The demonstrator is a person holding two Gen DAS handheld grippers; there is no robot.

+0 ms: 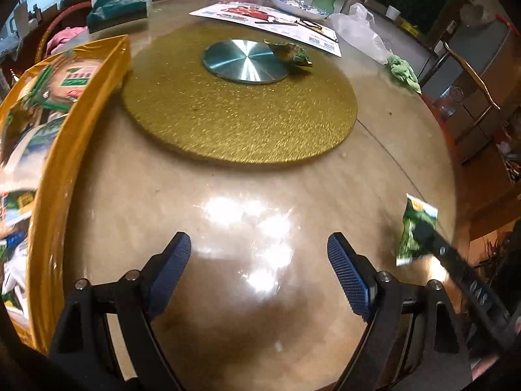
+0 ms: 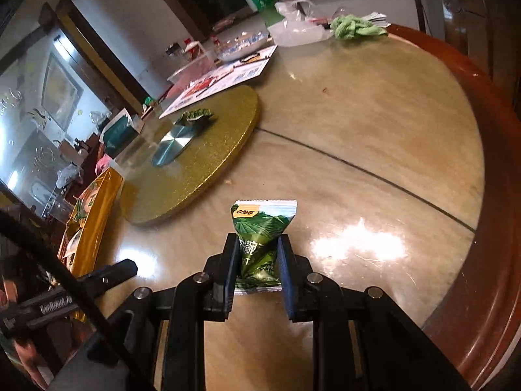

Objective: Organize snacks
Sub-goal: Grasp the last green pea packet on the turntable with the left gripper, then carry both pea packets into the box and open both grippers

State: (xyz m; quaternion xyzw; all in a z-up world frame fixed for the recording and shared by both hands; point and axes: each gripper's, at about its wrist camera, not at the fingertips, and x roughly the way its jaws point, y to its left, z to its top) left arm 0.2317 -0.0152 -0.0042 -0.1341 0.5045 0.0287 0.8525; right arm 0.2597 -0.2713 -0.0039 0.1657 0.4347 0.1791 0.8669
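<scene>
Carry step. Right hand-held gripper clamped on green snack packet, above bare surface. Left hand-held gripper apart, empty. Next: swing packet toward yellow box at nine o'clock, release inside.

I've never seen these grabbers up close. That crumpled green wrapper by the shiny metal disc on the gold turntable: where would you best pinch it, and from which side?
Probably from above, pinching the raised crumpled ridge of the green wrapper. It lies low on the gold turntable beside the metal disc, so a sideways approach offers little to catch.
</scene>
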